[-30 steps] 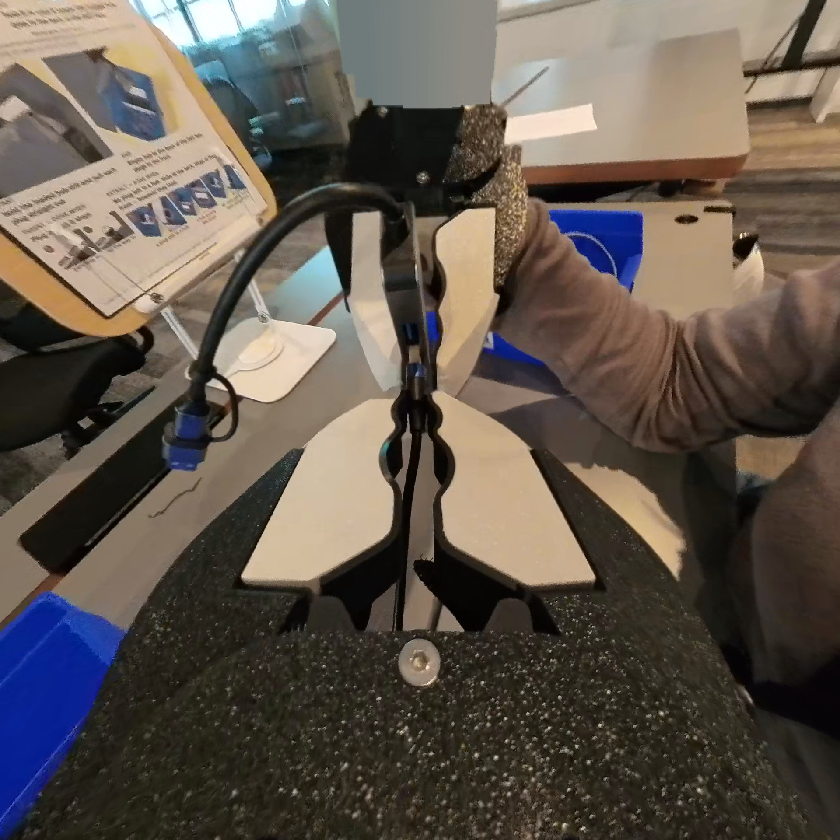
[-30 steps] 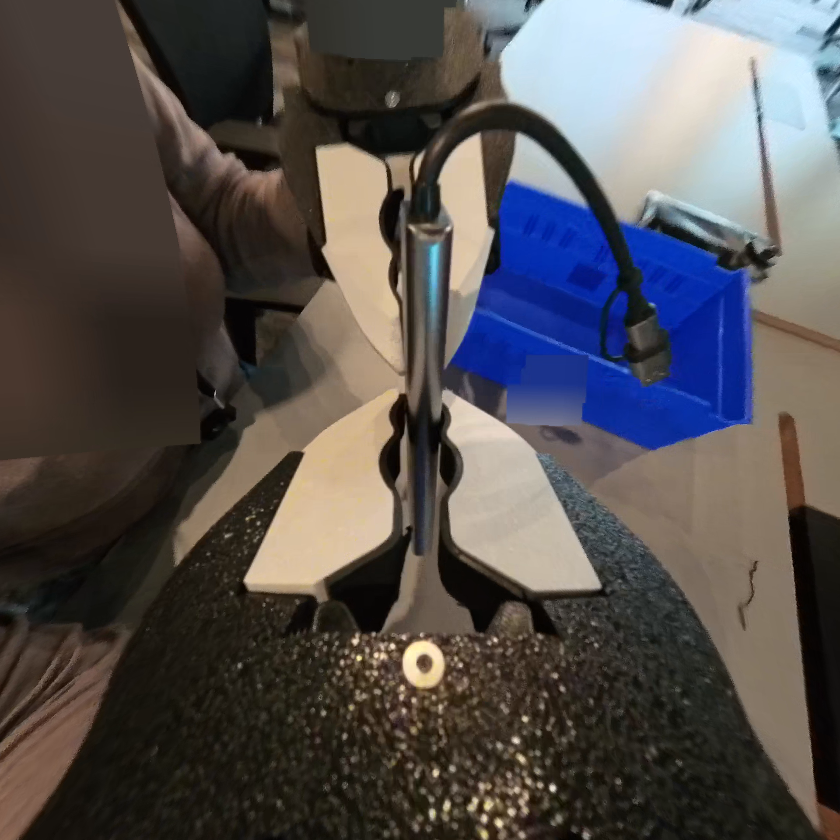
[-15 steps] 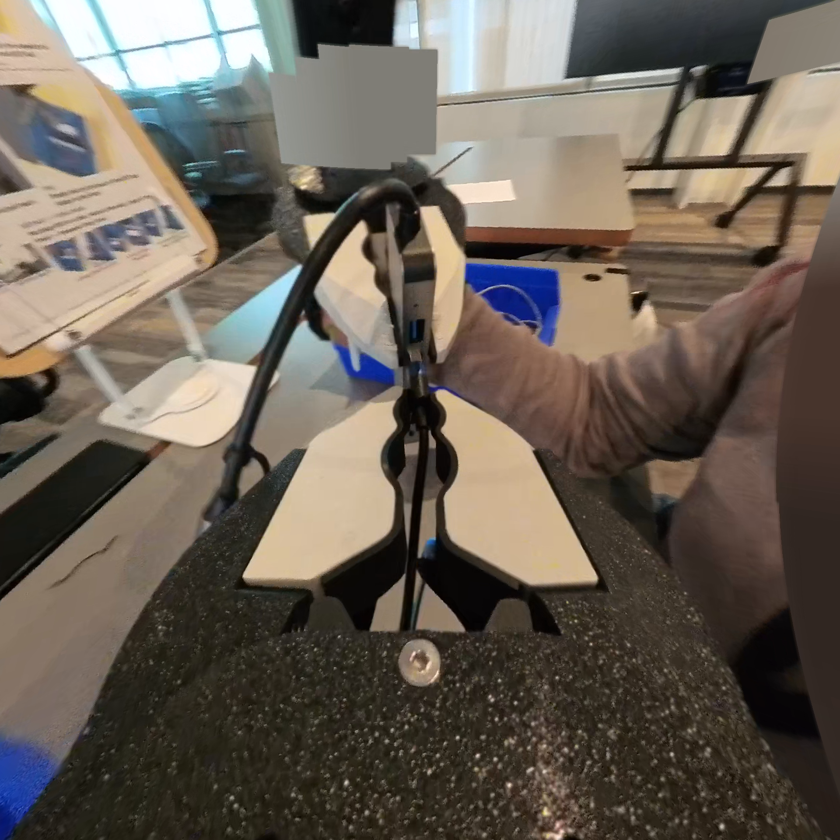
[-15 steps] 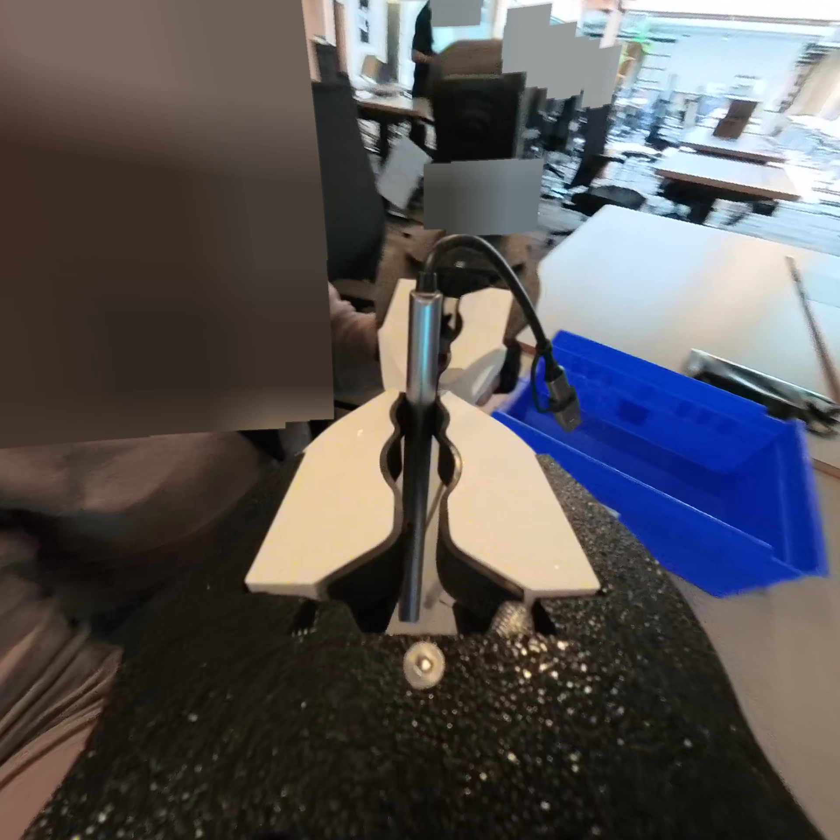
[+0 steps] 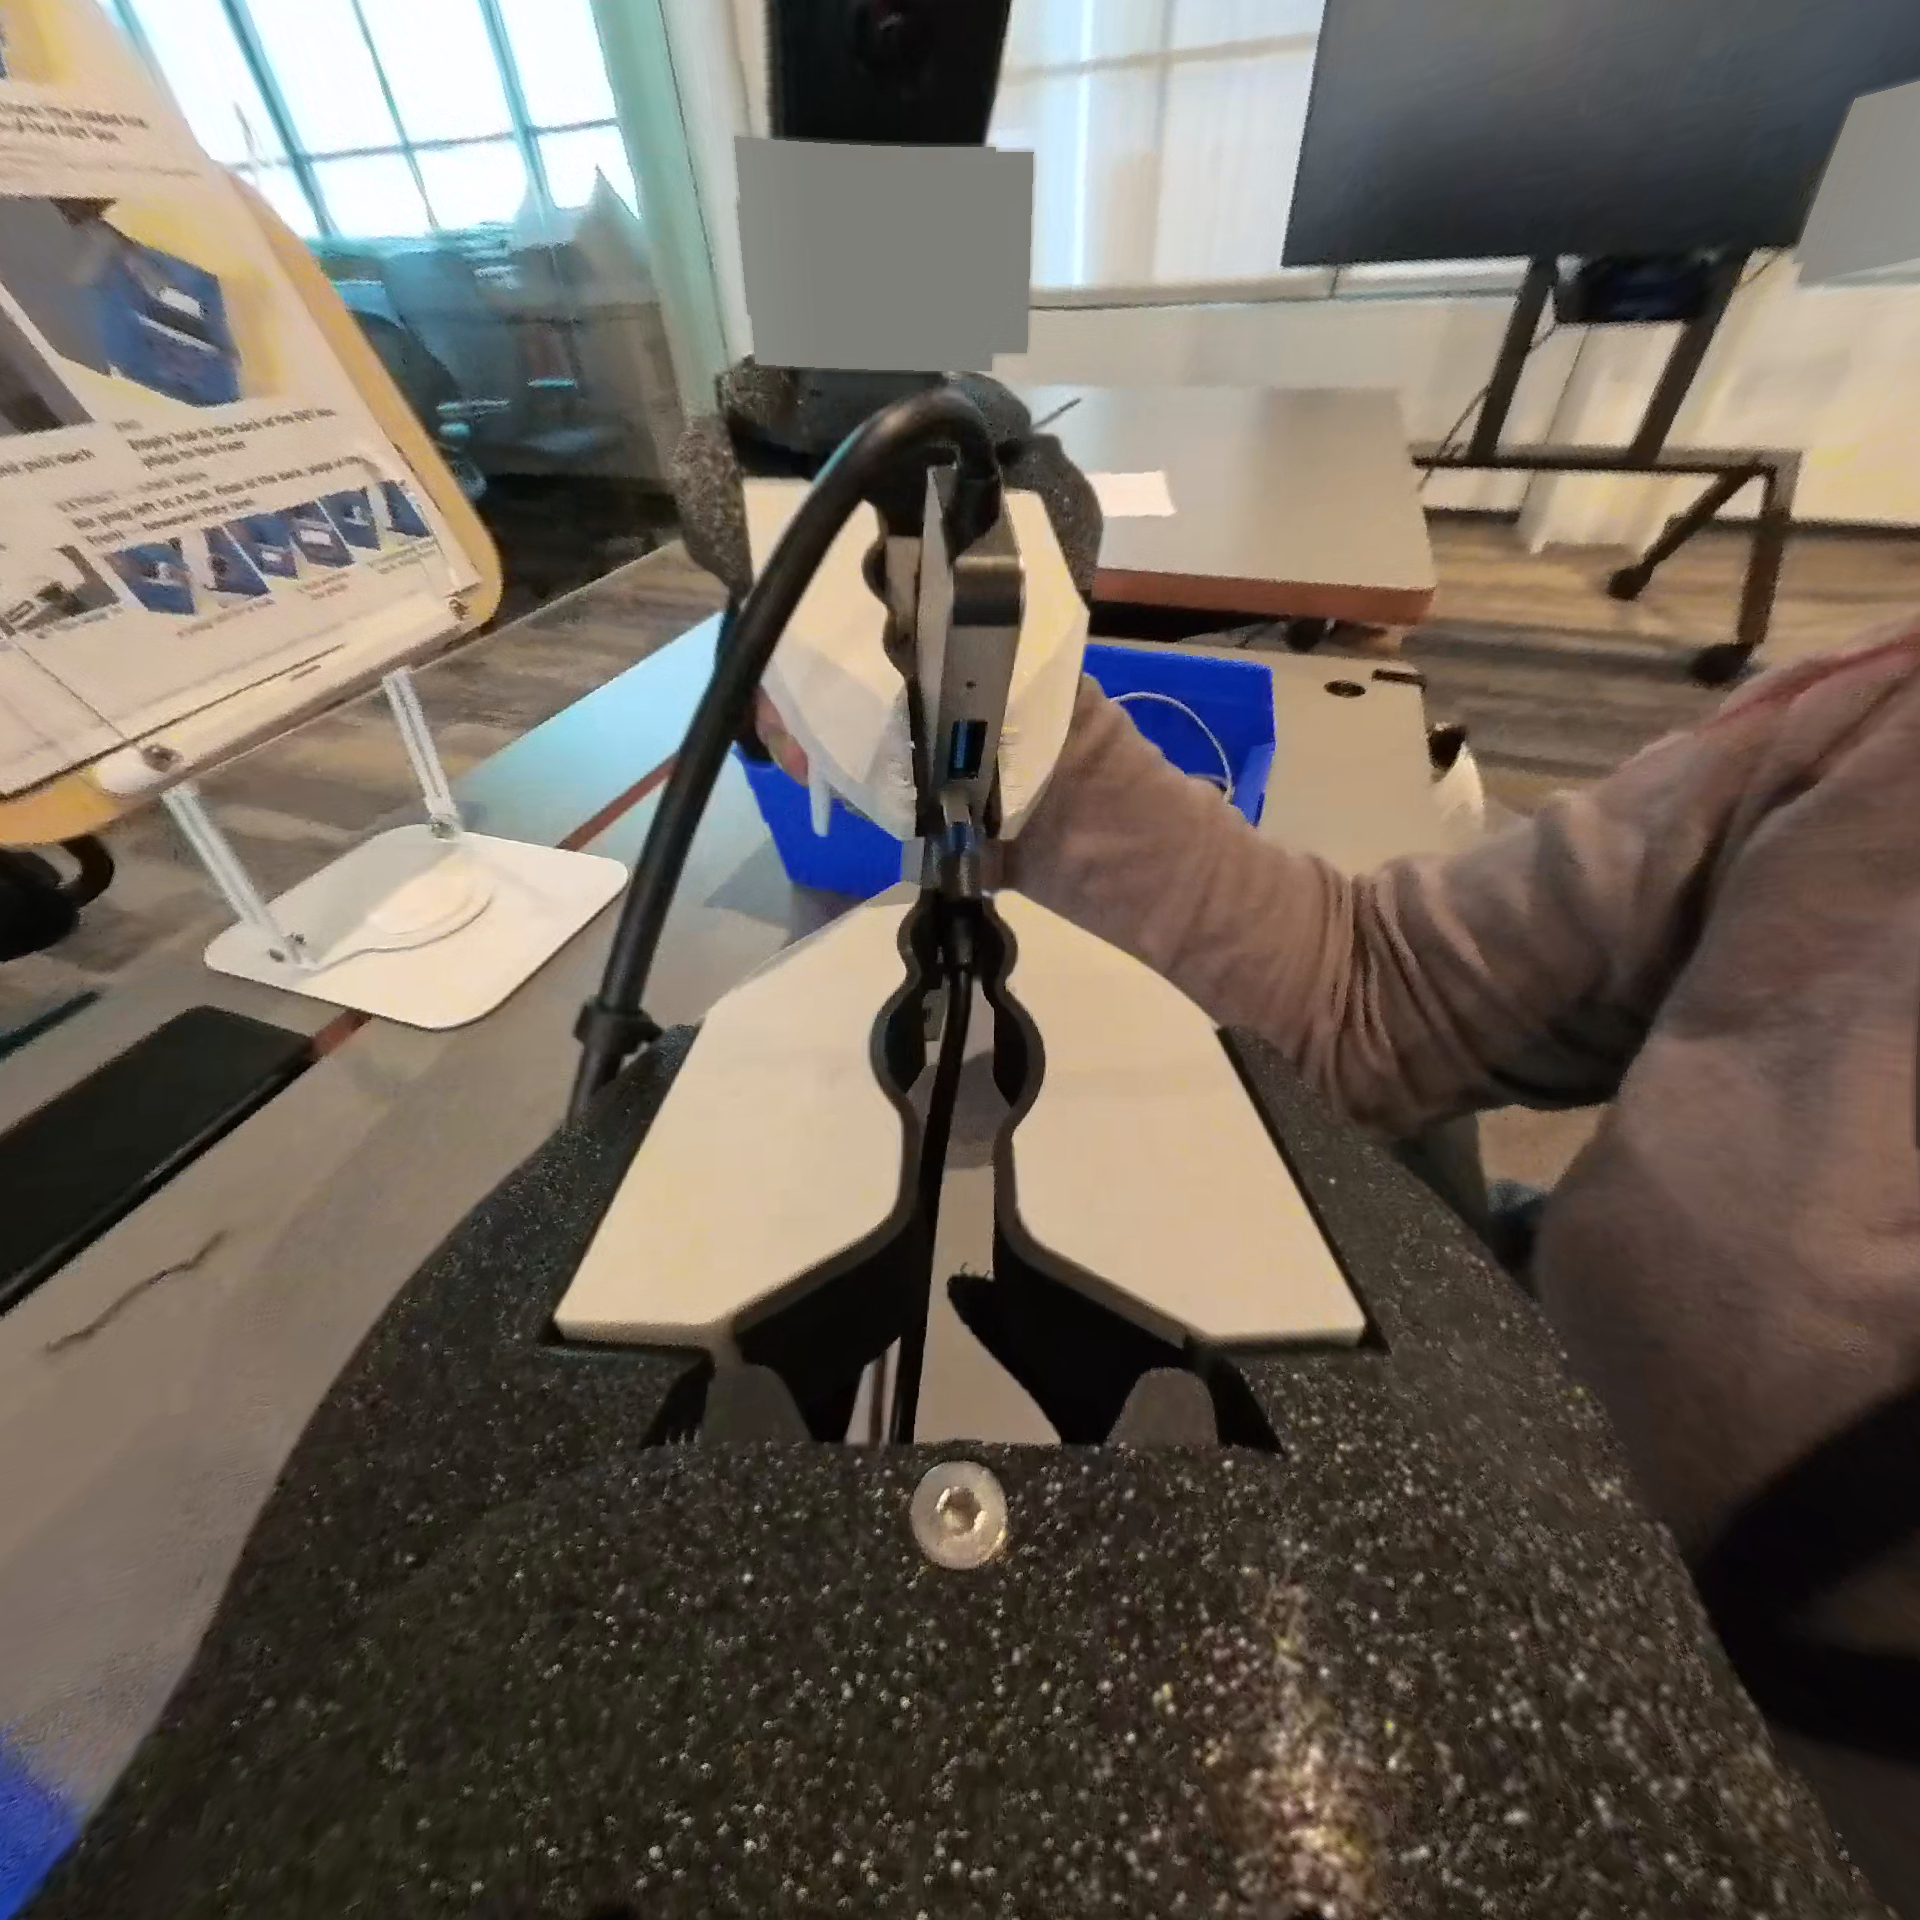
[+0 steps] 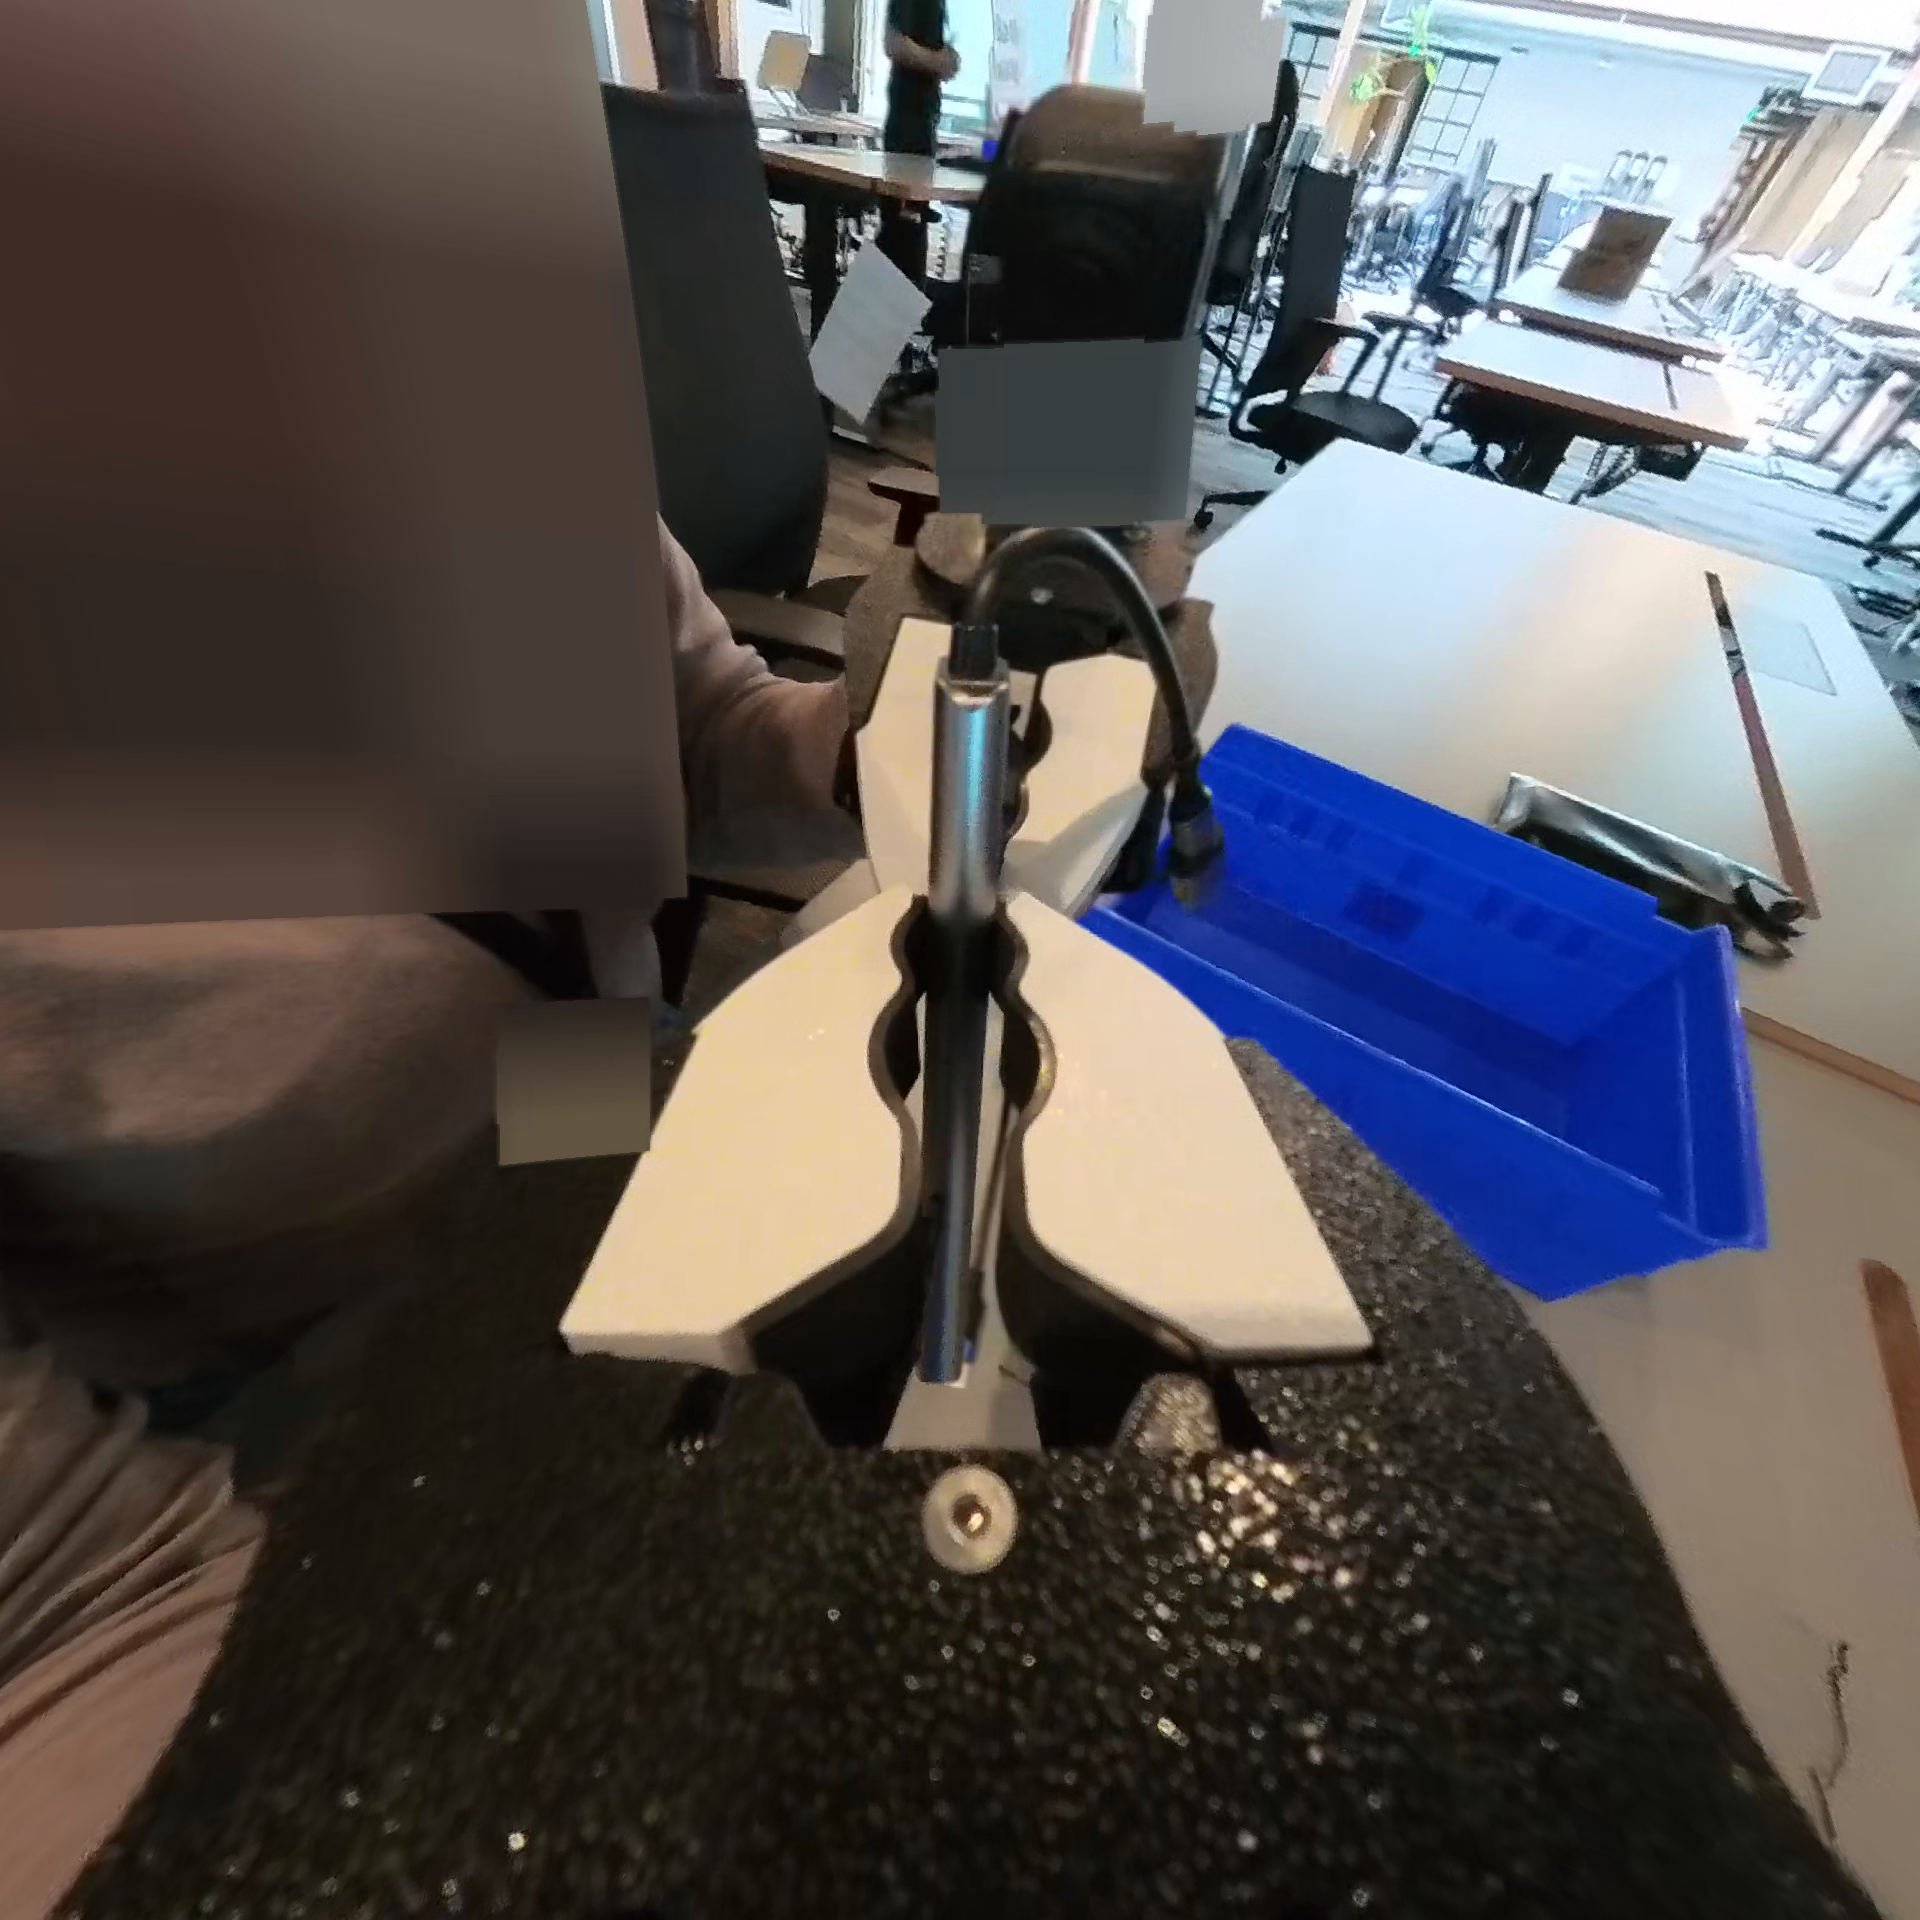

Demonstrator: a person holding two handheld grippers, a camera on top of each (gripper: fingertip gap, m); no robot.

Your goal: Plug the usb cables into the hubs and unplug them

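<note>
In the left wrist view my left gripper [image 5: 956,906] is shut on the black USB cable [image 5: 940,1143], just behind its plug [image 5: 954,847]. The plug tip meets the lower end of the grey hub [image 5: 982,634], below a blue port [image 5: 963,743]. I cannot tell how deep it sits. My right gripper [image 5: 961,805] faces me and grips that hub. In the right wrist view my right gripper [image 6: 961,920] is shut on the silver hub [image 6: 971,790], held upright on edge. The hub's own black lead [image 6: 1153,665] arches over, and its plug [image 6: 1195,847] hangs above a blue bin [image 6: 1455,1049].
An instruction board [image 5: 208,499] on a white stand [image 5: 416,925] is at the left. A black slot [image 5: 125,1122] lies in the grey table. The blue bin [image 5: 1184,717] sits behind the grippers. A sleeve [image 5: 1455,914] reaches in from the right. A metal part [image 6: 1642,862] lies beyond the bin. Left and right tips are no more than a few centimetres apart.
Both grippers have lifted and tilted upward together, so more of the room shows. The hub and the cable plug stay held end to end. The hub's loose plug now hangs lower.
</note>
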